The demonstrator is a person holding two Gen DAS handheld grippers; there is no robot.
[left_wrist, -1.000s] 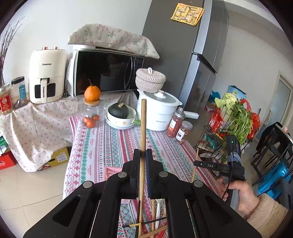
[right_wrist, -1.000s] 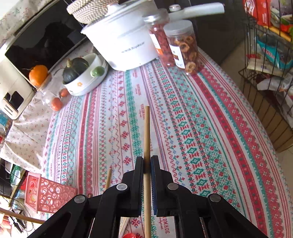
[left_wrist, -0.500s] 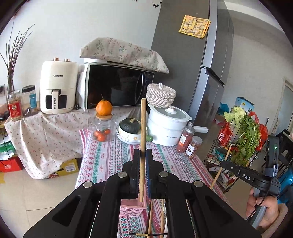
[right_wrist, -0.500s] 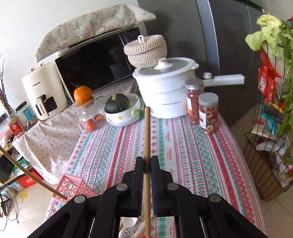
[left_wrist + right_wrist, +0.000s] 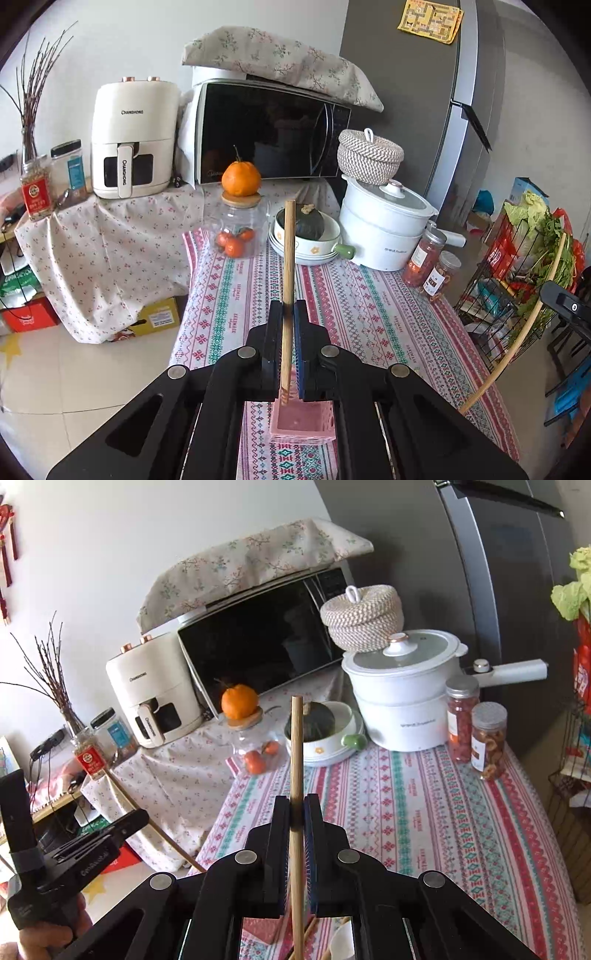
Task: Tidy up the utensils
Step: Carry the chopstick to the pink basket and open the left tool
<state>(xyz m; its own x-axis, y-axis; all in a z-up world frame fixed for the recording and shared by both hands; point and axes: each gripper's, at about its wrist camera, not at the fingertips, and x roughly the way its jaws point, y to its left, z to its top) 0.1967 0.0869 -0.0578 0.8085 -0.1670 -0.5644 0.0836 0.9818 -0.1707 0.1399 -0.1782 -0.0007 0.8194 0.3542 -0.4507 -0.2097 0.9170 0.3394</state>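
Jaws clamped narrow on wood: the left gripper (image 5: 287,332) holds one chopstick (image 5: 287,291) upright, its lower tip at the mouth of the pink basket (image 5: 301,421) on the patterned tablecloth (image 5: 369,314). The right gripper (image 5: 296,827) pinches a second chopstick (image 5: 296,760) above more utensils. This looks like the drop-off step; next, each stick likely needs lowering squarely into the basket before the grip loosens.

The worktop cloth (image 5: 388,314) has red, green and white stripes. The basket (image 5: 301,421) is pink. Both tools (image 5: 287,321) (image 5: 296,812) are black. The chopsticks (image 5: 288,280) (image 5: 296,746) are light brown. The pot (image 5: 402,698) is white.
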